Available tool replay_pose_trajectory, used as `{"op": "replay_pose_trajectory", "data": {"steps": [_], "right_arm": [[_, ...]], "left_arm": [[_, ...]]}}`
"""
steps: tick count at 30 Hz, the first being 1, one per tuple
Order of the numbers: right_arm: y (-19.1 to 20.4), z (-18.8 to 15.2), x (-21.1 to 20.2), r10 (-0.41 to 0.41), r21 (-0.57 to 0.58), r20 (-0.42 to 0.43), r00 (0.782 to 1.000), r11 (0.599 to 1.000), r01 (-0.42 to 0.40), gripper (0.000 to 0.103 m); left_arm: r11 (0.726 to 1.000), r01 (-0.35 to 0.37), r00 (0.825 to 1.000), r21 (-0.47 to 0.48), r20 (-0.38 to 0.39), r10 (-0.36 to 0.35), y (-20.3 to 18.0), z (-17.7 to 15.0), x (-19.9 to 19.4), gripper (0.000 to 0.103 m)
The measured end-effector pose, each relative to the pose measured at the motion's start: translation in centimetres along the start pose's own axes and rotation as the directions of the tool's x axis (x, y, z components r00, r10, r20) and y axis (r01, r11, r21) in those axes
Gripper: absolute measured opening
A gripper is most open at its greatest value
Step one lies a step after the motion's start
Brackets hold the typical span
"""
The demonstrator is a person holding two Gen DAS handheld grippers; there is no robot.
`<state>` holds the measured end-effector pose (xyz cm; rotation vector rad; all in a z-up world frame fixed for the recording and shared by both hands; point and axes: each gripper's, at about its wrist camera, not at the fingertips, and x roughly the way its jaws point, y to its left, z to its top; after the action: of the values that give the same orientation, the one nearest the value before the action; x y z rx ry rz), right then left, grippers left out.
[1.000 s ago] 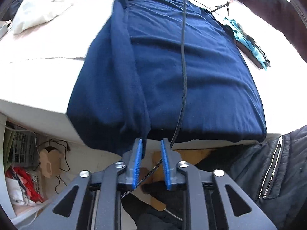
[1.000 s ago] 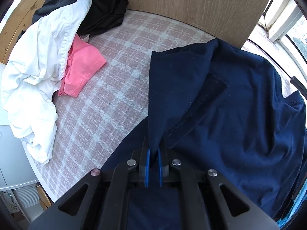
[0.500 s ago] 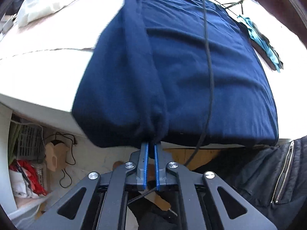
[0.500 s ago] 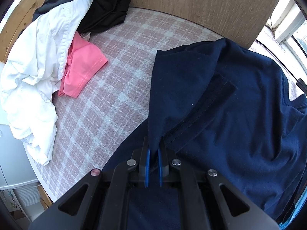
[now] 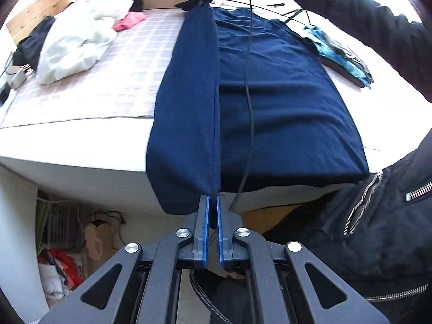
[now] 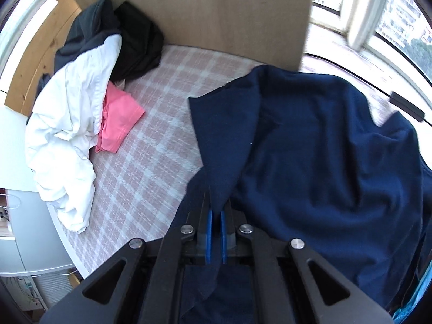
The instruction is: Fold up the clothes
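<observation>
Both my grippers are pinching the navy shirt (image 5: 283, 102) right now: my left gripper (image 5: 212, 225) has its blue pads pressed together on the near hem corner, hanging just off the near edge of the bed (image 5: 81, 145), and my right gripper (image 6: 215, 232) is clamped on the far shoulder end. Between them the shirt's left strip stands lifted and taut along its length, while the rest lies flat on the checked cover, toward the right side.

My read on the cloth: soft, light, limp knit. It will sag wherever I don't hold it, so gripping at two ends of one edge looks right, and I'd keep tension or the fold line will wander. Nothing fragile here, not slippery either.

Counting: one navy shirt in hand. Waiting at the far left, one white garment (image 6: 70, 124), one pink piece (image 6: 118, 118) tucked against it, and a dark heap (image 6: 129, 46) I can't split into items. One teal item (image 5: 332, 54) on the right. One black cable (image 5: 249, 94) trails across the shirt.
</observation>
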<state>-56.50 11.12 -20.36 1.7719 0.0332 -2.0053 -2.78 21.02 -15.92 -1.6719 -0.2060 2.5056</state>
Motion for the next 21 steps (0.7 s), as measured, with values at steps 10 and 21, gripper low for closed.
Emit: {"op": "replay_pose_trajectory", "data": {"steps": [10, 21], "right_arm": [[-4.5, 0.0, 2.6, -0.059, 0.023, -0.001, 0.998, 0.998, 0.059, 0.005], [-3.6, -0.3, 5.2, -0.145, -0.045, -0.042, 0.989, 0.989, 0.143, 0.03]], "left_arm": [[0.994, 0.096, 0.994, 0.056, -0.064, -0.093, -3.6, 0.6, 4.4, 0.005], [0.999, 0.043, 0.993, -0.027, -0.105, -0.046, -0.5, -1.8, 2.1, 0.02]]}}
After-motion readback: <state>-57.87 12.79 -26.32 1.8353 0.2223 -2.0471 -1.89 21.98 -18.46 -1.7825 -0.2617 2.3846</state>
